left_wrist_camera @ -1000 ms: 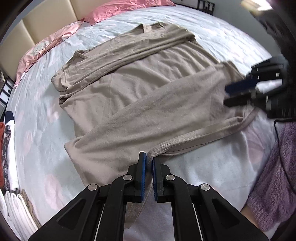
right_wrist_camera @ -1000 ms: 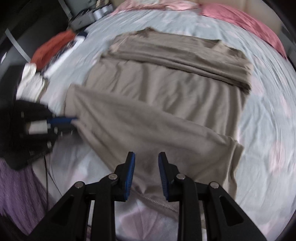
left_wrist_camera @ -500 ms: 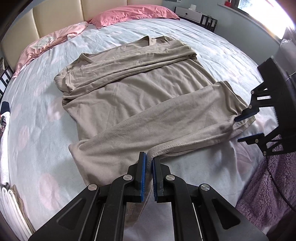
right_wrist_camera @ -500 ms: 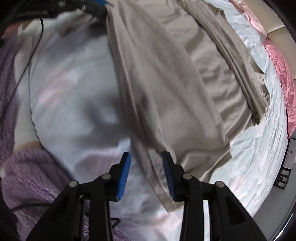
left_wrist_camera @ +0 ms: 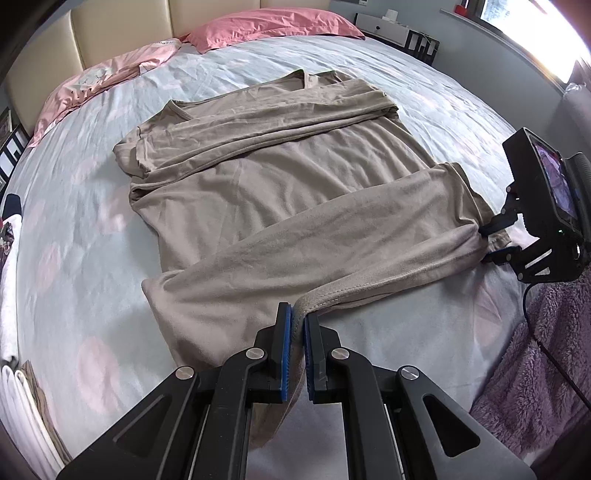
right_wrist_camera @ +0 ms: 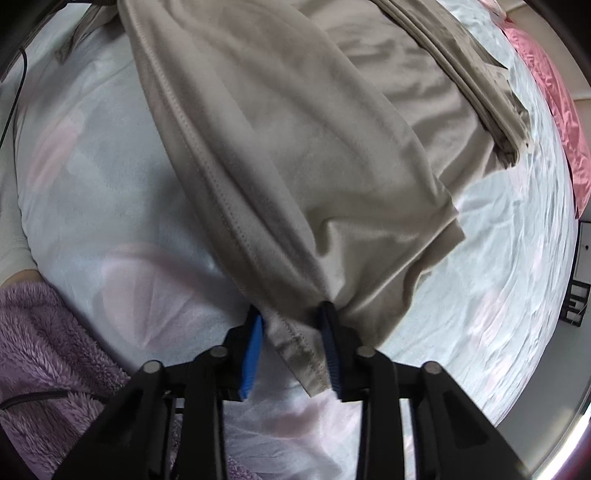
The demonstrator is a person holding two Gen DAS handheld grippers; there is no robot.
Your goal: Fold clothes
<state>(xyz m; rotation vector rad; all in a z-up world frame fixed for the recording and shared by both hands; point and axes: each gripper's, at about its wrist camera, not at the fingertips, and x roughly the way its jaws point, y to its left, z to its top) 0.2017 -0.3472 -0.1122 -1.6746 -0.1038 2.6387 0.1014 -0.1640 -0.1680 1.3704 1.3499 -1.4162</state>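
A tan long-sleeved shirt lies spread on the bed, its far side and sleeves folded inward. The near bottom edge is folded over. My left gripper is shut on the stitched hem at the near edge. My right gripper is open, and the shirt's hem corner lies bunched between its blue pads. In the left wrist view the right gripper straddles the shirt's right corner, low over the sheet.
The bed has a pale blue sheet with pink blotches and pink pillows at the headboard. A purple fleece sleeve is at the right. Folded white clothes lie at the left edge. A white nightstand stands beyond the bed.
My right gripper has swung from above the shirt's middle down to its right hem corner, and the fabric now sits between its open fingers. The left gripper still holds the hem.
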